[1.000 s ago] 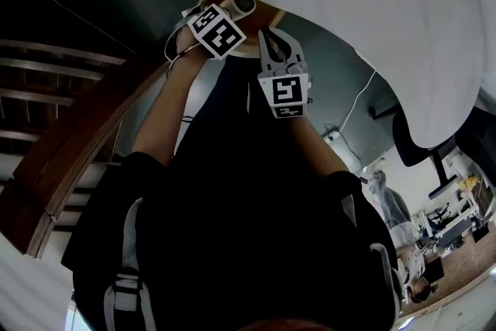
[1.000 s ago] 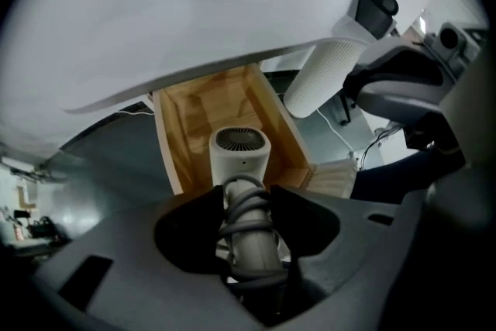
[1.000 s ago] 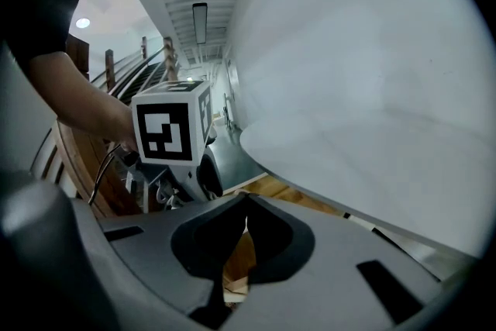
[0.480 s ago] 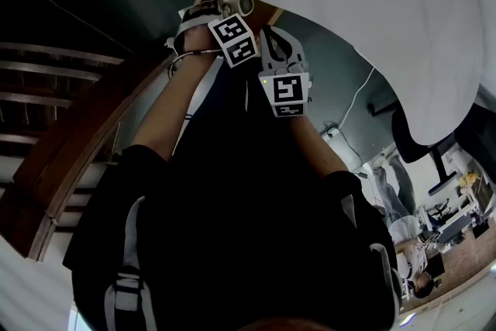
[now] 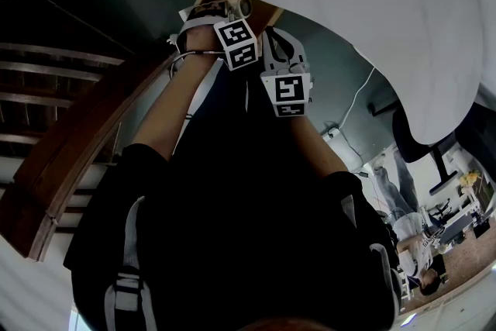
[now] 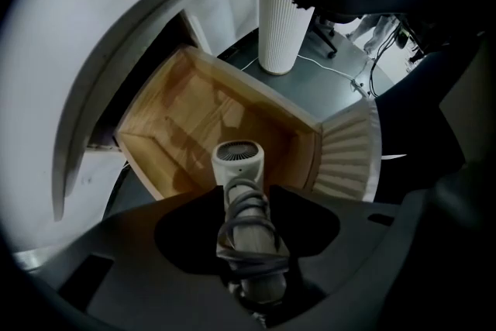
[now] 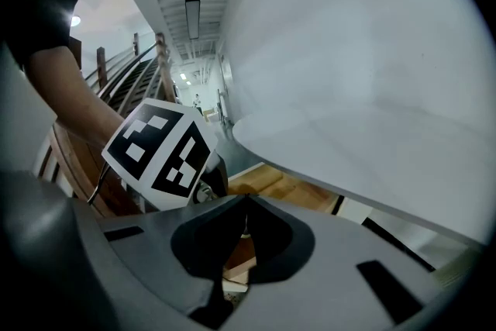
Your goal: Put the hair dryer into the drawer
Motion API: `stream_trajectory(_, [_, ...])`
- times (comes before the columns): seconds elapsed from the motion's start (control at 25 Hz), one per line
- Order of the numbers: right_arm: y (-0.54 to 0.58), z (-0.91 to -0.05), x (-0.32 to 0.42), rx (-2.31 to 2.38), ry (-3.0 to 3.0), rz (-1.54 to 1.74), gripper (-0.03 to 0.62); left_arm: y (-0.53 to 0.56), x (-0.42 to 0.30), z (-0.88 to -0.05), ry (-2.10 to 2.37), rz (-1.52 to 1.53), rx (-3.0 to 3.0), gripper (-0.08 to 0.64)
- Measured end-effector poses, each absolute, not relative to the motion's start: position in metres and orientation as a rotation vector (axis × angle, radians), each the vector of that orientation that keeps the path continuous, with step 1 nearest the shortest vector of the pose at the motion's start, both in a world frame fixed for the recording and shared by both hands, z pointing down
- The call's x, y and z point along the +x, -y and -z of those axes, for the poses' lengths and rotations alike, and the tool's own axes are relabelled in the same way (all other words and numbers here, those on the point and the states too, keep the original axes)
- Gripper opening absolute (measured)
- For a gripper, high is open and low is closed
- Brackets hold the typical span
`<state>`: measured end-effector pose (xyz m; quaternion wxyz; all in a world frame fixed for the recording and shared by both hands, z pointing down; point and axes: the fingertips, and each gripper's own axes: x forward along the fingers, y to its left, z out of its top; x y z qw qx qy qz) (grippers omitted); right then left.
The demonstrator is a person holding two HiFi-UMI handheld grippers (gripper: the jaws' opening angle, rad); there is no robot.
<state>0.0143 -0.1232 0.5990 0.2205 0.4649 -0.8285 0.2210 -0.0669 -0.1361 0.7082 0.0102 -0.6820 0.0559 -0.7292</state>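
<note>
Hair dryer (image 6: 239, 163), in closing jaws of left gripper (image 6: 246, 201), seemingly hangs above drawer (image 6: 182, 108).

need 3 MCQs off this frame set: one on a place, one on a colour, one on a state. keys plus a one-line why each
1. Where is the hair dryer?
A. On the white tabletop
B. Between the left gripper's fingers, over the open drawer
C. Lying loose on the floor

2. What colour is the drawer's inside?
A. Light wood brown
B. Red
C. Blue

3. How do the right gripper's fingers stand?
A. Wide apart
B. Clamped on the drawer's edge
C. Together, nothing between them

Answers:
1 B: the left gripper view shows the dryer's handle between that gripper's fingers, which are closing, with the dryer's head over the drawer.
2 A: the drawer's floor and walls show bare pale wood.
3 C: the right gripper view shows the fingertips meeting with nothing in between.
</note>
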Motion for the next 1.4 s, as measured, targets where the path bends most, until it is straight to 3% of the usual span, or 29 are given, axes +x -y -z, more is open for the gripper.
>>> stream_trajectory(0.36, [0.118, -0.595, 0.016, 1.294, 2.286, -0.602, 0.025, 0.115, -0.059, -0.7, -0.032, 2.249, -2.195, 0.281])
stream_trajectory(0.84, [0.121, -0.574, 0.018, 1.292, 2.306, -0.535, 0.025, 0.105, -0.048, -0.667, -0.105, 2.186, -2.293, 0.278])
stream_trajectory(1.04, [0.125, -0.557, 0.018, 1.284, 2.327, -0.486, 0.025, 0.102, -0.048, -0.651, -0.231, 2.13, -2.361, 0.197])
stream_trajectory(1.24, [0.132, -0.535, 0.019, 1.305, 2.35, -0.457, 0.025, 0.116, -0.047, -0.622, -0.496, 1.987, -2.427, 0.014])
stream_trajectory(1.4, [0.137, -0.509, 0.018, 1.331, 2.373, -0.421, 0.025, 0.126, -0.046, -0.591, -0.699, 1.865, -2.564, 0.008])
